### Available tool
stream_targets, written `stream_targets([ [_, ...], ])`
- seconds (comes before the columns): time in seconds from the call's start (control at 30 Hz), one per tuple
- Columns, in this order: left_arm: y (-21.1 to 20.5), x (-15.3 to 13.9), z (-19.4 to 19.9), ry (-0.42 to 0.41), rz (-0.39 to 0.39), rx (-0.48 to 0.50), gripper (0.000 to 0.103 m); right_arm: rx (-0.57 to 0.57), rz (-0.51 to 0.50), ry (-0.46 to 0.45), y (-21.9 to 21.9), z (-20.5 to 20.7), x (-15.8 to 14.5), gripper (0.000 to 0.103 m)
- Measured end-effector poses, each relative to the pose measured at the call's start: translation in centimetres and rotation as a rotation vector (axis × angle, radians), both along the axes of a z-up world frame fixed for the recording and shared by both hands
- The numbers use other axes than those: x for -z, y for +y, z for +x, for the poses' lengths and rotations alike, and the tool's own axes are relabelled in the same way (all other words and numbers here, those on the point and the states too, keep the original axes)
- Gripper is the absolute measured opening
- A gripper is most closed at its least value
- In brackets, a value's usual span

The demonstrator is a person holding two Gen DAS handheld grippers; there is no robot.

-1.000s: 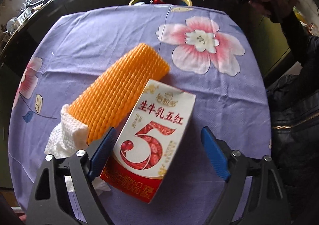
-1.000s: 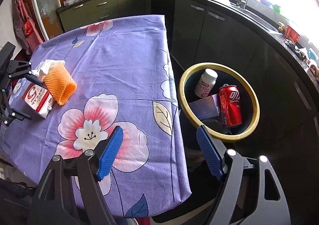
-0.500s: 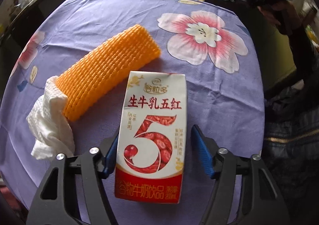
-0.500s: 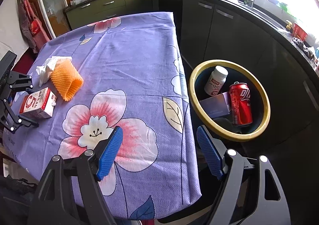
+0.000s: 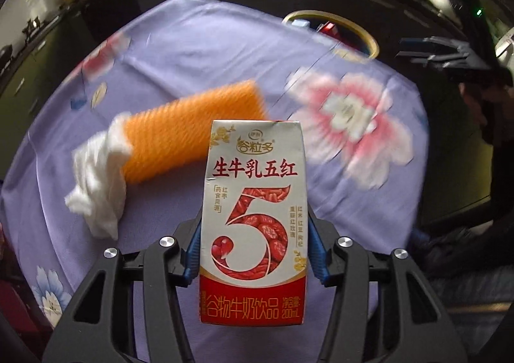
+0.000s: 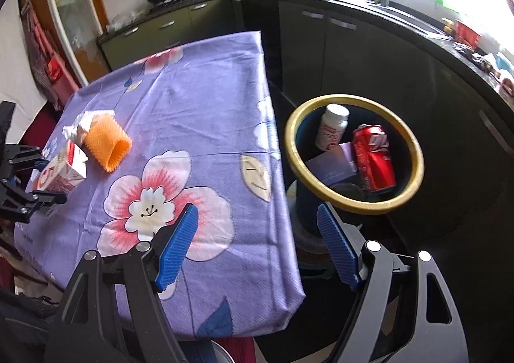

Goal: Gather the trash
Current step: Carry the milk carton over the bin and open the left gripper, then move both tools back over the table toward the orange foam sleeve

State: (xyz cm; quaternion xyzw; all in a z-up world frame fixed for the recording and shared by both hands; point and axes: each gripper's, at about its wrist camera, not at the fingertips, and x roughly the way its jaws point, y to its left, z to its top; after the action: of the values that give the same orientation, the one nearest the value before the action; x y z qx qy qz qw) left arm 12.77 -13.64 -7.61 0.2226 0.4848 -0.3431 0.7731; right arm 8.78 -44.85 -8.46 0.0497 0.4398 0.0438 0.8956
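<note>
My left gripper (image 5: 253, 247) is shut on a red-and-white milk drink carton (image 5: 253, 218) and holds it tilted up off the purple flowered tablecloth (image 5: 199, 41); the carton also shows in the right wrist view (image 6: 61, 170). An orange foam net sleeve (image 5: 192, 135) and a crumpled white tissue (image 5: 96, 176) lie on the cloth behind it. My right gripper (image 6: 257, 241) is open and empty, hovering over the table's near edge beside the yellow-rimmed bin (image 6: 353, 202).
The bin holds a red can (image 6: 372, 157), a white pill bottle (image 6: 332, 127) and a purple box (image 6: 331, 167). Dark kitchen cabinets (image 6: 369, 51) run behind the bin. The tablecloth (image 6: 205, 99) hangs over the table's edges.
My left gripper has closed on the carton and lifted it off the cloth. The right gripper has stayed open and shifted slightly.
</note>
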Motion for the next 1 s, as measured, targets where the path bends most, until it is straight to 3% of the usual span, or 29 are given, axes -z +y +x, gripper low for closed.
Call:
stream_targets([
  [0.17, -6.3, -3.0, -0.2, 0.0, -0.056, 0.082, 0.051, 0.072, -0.004, -0.021, -2.6, -2.0, -0.4, 0.076],
  [0.37, -17.8, -4.7, 2.0, -0.008, -0.092, 0.227, 0.051, 0.178, 0.028, -0.018, -7.1, -4.8, 0.7, 0.076],
  [0.5, -25.2, -3.7, 5.0, -0.001, -0.092, 0.256, 0.051, 0.244, 0.066, -0.011, -10.0, -6.3, 1.7, 0.076],
  [0.67, -32.8, 0.2, 9.6, 0.029, -0.071, 0.222, 0.051, 0.288, 0.096, 0.004, -12.1, -7.4, 2.7, 0.076],
  [0.8, -36.0, 2.9, 12.0, 0.03, -0.053, 0.174, 0.052, 0.305, 0.116, 0.015, -13.0, -7.6, 3.5, 0.076],
  [0.87, -36.9, 3.6, 12.7, 0.011, -0.042, 0.157, 0.063, 0.306, 0.123, 0.017, -13.0, -7.6, 3.6, 0.076],
  [1.0, -35.6, 2.5, 13.1, 0.016, -0.093, 0.121, 0.066, 0.299, 0.13, 0.011, -13.1, -7.7, 3.5, 0.076],
])
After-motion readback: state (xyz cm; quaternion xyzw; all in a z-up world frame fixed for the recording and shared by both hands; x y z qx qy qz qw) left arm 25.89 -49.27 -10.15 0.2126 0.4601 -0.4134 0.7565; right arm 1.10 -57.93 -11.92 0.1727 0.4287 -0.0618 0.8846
